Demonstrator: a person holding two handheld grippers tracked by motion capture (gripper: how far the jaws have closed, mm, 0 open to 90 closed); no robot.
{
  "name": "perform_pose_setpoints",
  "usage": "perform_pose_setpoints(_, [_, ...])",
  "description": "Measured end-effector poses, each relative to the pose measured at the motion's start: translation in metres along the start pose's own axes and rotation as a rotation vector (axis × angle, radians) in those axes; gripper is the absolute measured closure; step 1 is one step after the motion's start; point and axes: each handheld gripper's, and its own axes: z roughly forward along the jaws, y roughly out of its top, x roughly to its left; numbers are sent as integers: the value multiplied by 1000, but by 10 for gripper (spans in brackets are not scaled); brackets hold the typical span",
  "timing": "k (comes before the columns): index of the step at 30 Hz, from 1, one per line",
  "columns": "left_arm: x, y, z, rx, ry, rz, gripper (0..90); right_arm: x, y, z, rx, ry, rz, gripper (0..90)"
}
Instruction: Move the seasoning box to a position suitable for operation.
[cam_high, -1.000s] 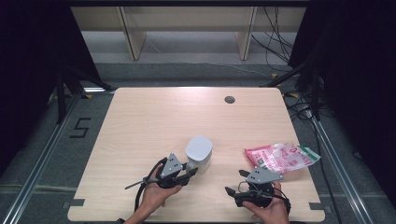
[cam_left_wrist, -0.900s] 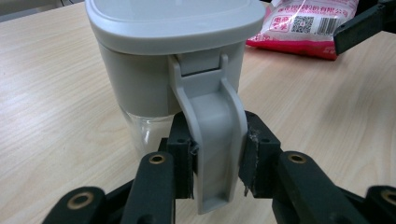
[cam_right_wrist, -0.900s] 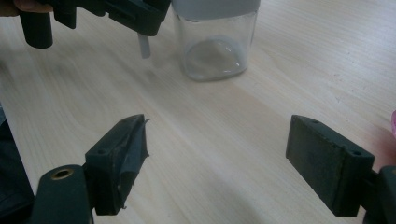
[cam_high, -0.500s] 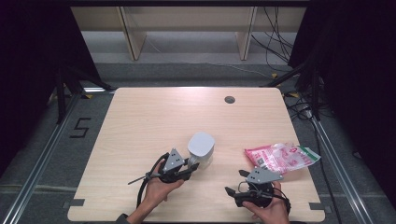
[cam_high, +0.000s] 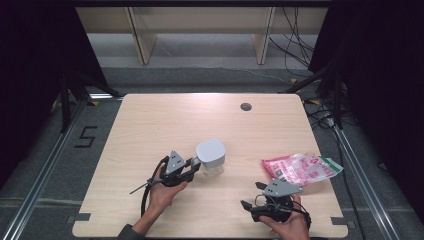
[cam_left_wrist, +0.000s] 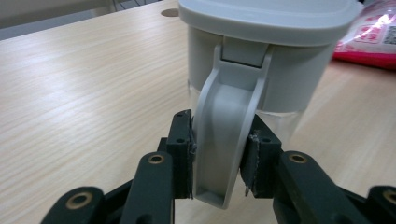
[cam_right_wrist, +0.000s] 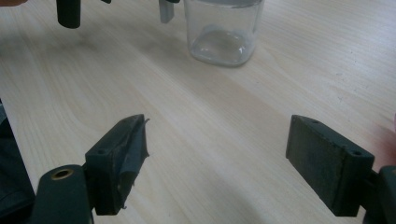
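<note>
Pitcher (cam_high: 210, 158) stands upright on the table (cam_high: 150, 120), a bit near of centre and just left of the midline. One only. Clear square body, grey lid (cam_left_wrist: 266, 16) seated on top, grey handle (cam_left_wrist: 229, 140) running down from the lid on the near-left side. Through the clear wall in the right gripper view the pitcher (cam_right_wrist: 223, 32) looks empty, bare bottom visible, no liquid line I can make out.

Left gripper (cam_high: 192, 166) is clenched on the handle: left gripper view shows both black pads pressed flat against its two sides near the lower end, handle sitting between the jaws, tip poking out below them. Left hand (cam_high: 162, 192) comes in from the near edge, gripper pointing right toward the pitcher.

Right gripper (cam_high: 250, 200) sits near the near-right corner of the table, released: its jaws stand wide apart over bare wood with nothing between them. One pad (cam_right_wrist: 133, 154) has torn, frayed lining. Well apart from the pitcher.

One pink-and-white plastic bag (cam_high: 300, 169) lies flat on the right side of the table, just beyond the right gripper, not touching it. Contents not readable from here.

Count: one pitcher, one lid, one bag, two grippers. One dark round hole (cam_high: 245, 106) in the far part of the table.
</note>
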Motion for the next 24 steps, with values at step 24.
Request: perform_pose_setpoints(24, [-1,1,8,-14,-59,78,696,-3,0,1,-3,11,-13,214])
